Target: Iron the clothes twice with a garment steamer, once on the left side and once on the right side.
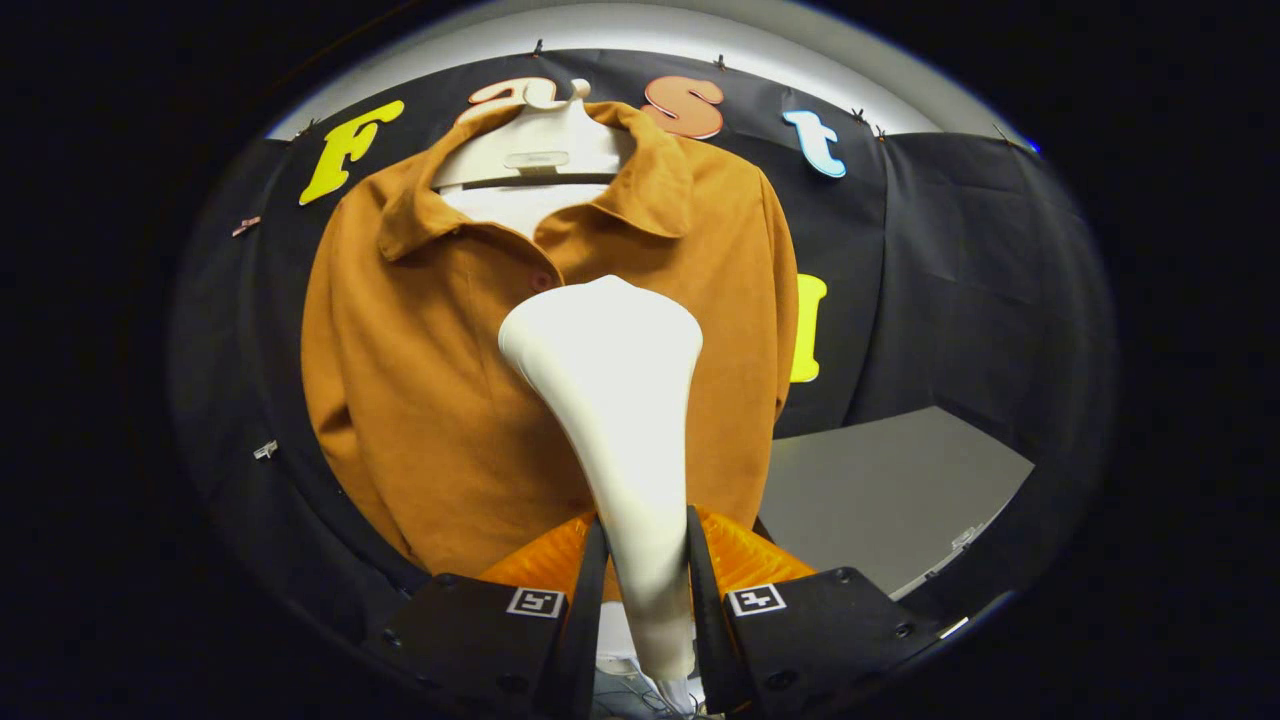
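A brown collared shirt (440,380) hangs on a white hanger (535,150) against the booth's black wall. My gripper (640,580) is shut on the neck of a white garment steamer (615,400), both fingers pressing its narrow handle. The steamer's wide head rises ahead of the fingers and faces the shirt's buttoned middle, just below the collar. Whether the head touches the cloth cannot be told.
A grey table top (880,490) lies to the right of the shirt, below the black cloth wall (960,280). A white cord or cable shows under the steamer handle between the fingers.
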The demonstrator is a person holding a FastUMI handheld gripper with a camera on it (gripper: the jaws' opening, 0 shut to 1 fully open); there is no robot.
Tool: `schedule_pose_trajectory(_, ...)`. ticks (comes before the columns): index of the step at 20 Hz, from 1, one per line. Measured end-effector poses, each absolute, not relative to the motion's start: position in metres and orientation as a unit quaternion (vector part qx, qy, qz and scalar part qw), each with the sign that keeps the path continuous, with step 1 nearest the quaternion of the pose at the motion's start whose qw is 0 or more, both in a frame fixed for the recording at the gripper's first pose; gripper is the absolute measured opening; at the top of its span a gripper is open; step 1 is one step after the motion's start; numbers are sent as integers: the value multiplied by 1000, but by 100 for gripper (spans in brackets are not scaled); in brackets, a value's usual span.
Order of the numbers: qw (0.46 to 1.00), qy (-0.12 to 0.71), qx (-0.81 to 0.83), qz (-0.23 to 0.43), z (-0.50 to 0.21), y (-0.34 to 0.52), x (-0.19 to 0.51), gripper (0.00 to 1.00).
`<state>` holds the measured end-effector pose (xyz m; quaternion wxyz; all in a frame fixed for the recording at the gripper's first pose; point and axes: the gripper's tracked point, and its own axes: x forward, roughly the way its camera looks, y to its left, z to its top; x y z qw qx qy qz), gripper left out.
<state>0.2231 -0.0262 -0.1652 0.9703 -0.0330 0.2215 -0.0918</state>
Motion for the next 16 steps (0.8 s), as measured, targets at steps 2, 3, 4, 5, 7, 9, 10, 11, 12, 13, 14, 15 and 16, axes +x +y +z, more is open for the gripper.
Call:
schedule_pose_trajectory(2,974,210,-34,-76,-159,-8,223,45)
schedule_pose_trajectory(3,975,206,-35,-69,-157,1,224,45)
schedule_pose_trajectory(4,977,203,-35,-63,-156,9,224,45)
schedule_pose_trajectory(5,977,201,-33,-57,-155,17,225,45)
schedule_pose_trajectory(7,978,203,-31,-43,-159,35,226,45)
schedule_pose_trajectory(9,977,207,-34,-31,-164,50,227,45)
schedule_pose_trajectory(10,977,211,-36,-26,-167,56,229,45)
schedule_pose_trajectory(11,976,214,-39,-23,-170,60,229,45)
schedule_pose_trajectory(12,975,218,-40,-22,-173,62,229,45)
schedule_pose_trajectory(13,974,220,-40,-23,-176,63,230,45)
schedule_pose_trajectory(14,974,222,-39,-25,-177,64,230,45)
schedule_pose_trajectory(15,974,223,-39,-27,-178,64,231,45)
schedule_pose_trajectory(16,974,223,-39,-28,-179,65,232,45)
